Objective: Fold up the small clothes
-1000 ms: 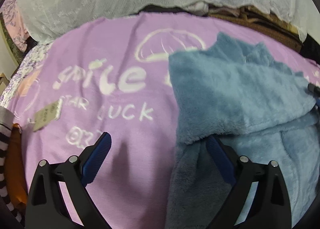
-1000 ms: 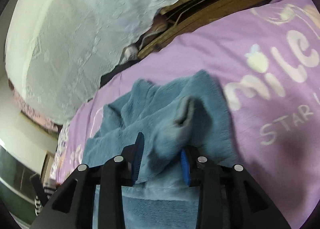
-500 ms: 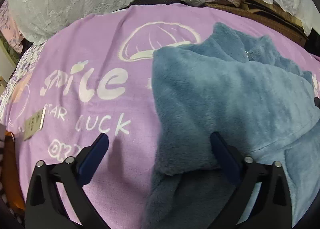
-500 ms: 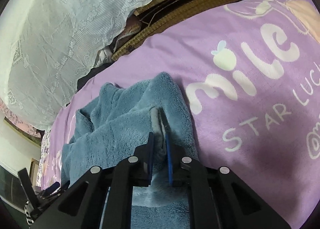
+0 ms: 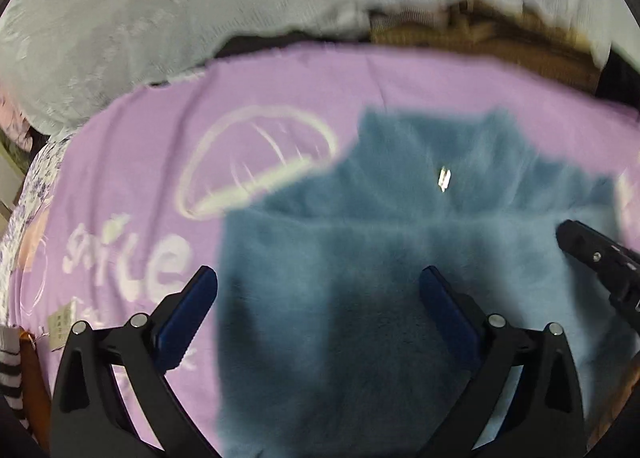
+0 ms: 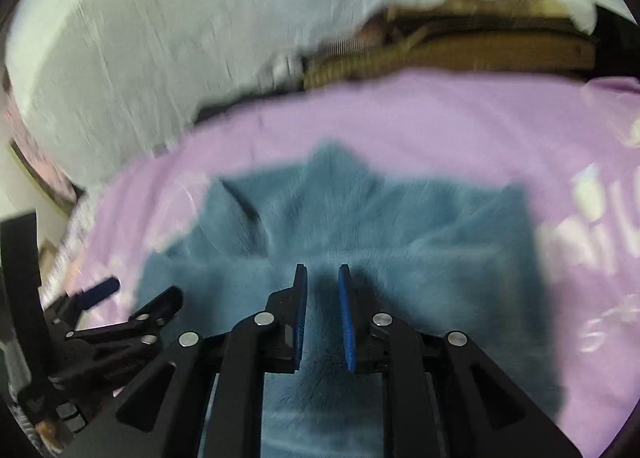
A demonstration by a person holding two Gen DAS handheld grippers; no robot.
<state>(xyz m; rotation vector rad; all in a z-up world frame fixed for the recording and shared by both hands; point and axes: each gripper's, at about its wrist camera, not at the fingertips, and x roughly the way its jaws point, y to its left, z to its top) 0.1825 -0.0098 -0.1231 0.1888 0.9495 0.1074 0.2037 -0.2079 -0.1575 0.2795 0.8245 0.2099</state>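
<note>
Our left gripper (image 5: pixel 316 282) stands spread wide and released, the blue fleece garment (image 5: pixel 400 258) lying beneath and ahead of its fingers on the purple sheet (image 5: pixel 280 97). Our right gripper (image 6: pixel 323 278), having just reopened slightly, hovers narrowly parted over the fleece, pinching nothing.

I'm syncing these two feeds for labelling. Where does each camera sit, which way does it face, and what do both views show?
Left wrist: on the left gripper, looking down along its wide-open fingers at the blue fleece garment on the purple sheet; right gripper at the right edge.
Right wrist: on the right gripper, jaws narrow with a gap, nothing clearly pinched, facing the same garment; left gripper lower left.
Shared: garment, sheet, white lace cloth behind.
</note>
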